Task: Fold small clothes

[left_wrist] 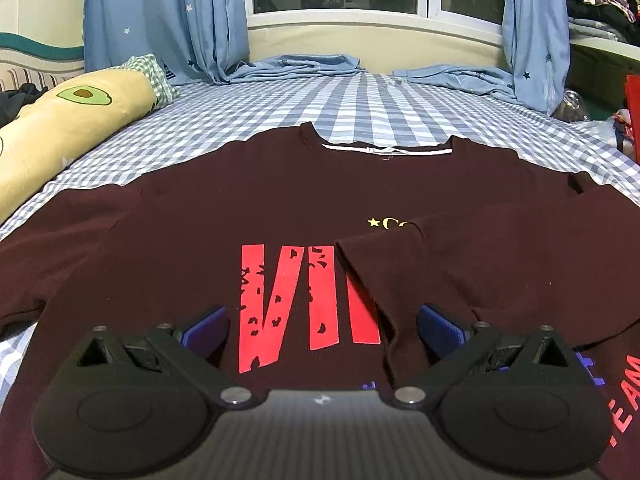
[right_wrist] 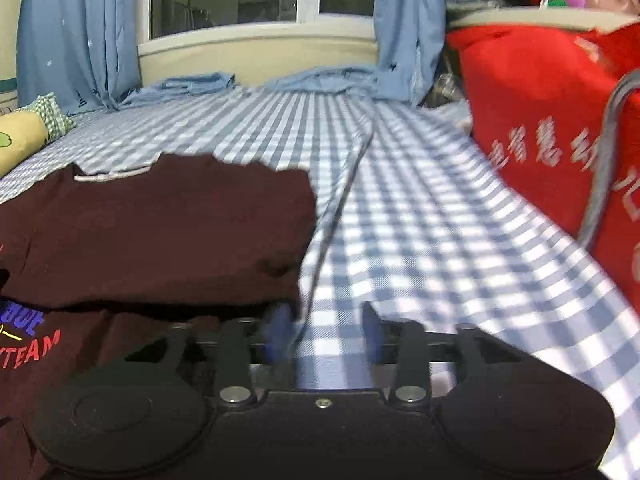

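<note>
A dark maroon sweatshirt (left_wrist: 248,200) with red letters lies flat on the checked bed sheet (left_wrist: 360,104), collar away from me. Its right sleeve (left_wrist: 480,264) is folded across the chest. My left gripper (left_wrist: 323,328) is open and empty, low over the front of the shirt, with blue pads on either side of the red print. In the right wrist view the same sweatshirt (right_wrist: 160,224) lies to the left. My right gripper (right_wrist: 326,332) is open and empty, at the shirt's right edge over bare sheet (right_wrist: 420,240).
A yellow avocado-print pillow (left_wrist: 64,128) lies at the left of the bed. Folded light blue clothes (left_wrist: 296,66) sit at the far edge under the window and blue curtains. A red bag (right_wrist: 560,120) stands at the bed's right side.
</note>
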{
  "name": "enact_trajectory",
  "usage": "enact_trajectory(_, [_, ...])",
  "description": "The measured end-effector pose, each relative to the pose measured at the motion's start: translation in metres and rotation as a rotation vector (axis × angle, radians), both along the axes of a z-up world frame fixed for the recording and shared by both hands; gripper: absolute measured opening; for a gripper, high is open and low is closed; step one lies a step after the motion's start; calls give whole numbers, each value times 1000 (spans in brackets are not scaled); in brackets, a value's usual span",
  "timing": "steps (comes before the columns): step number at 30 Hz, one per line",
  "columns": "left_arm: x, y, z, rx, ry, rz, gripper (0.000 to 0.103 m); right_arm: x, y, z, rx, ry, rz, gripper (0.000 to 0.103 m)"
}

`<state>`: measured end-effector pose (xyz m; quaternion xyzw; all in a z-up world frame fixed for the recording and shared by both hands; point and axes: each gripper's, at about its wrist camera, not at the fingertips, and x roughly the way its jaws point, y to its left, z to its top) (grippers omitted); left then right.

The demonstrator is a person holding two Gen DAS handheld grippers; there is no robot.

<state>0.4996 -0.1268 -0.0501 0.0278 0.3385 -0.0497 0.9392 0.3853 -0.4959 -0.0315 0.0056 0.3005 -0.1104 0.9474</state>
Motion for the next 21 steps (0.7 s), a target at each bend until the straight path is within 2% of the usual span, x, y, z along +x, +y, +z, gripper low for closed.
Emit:
enact_trajectory(1, [0, -1, 0, 1, -1, 1, 102, -3, 0, 6, -15, -22, -9, 84])
enact_trajectory(3, [-1, -2, 0, 9, -5, 6, 102, -3, 0, 13, -26, -73, -9, 95])
enact_trajectory(9, [-1, -6, 0, 28, -13, 9, 103, 48, 6, 17, -49, -107, 3, 101])
enact_trajectory(12, [-1, -5, 0, 19, -11, 10, 103, 86, 13, 5, -152, -103, 24, 102])
enact_trajectory(15, [-1, -5, 0, 21, -12, 10, 103, 111, 9, -10, -249, -95, -42, 102])
enact_trajectory(19, [-1, -5, 0, 21, -12, 10, 103, 121, -9, -33, -274, -26, -120, 102])
enact_trajectory(21, [-1, -5, 0, 22, -13, 10, 103, 121, -18, -35, -231, -16, -127, 102])
